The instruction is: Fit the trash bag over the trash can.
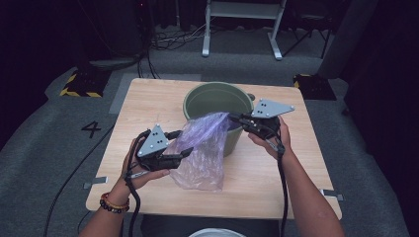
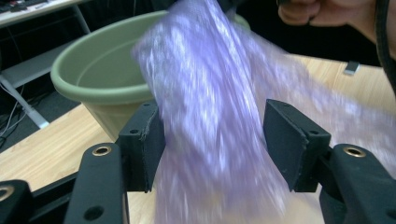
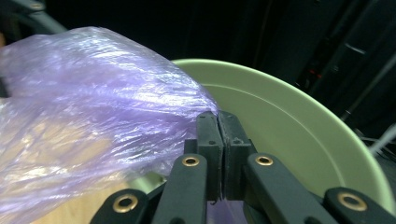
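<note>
Purple crinkled plastic bag is pinched at its edge by the right claw beside the round green pot; the left claw is spread around it.

Grey carpet; dark room — cables.

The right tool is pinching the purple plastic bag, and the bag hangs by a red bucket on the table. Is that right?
Not quite: the bucket is green, not red, as the high view shows. The rest holds: the right tool is shut on the purple plastic bag, beside the bucket on the table.
</note>
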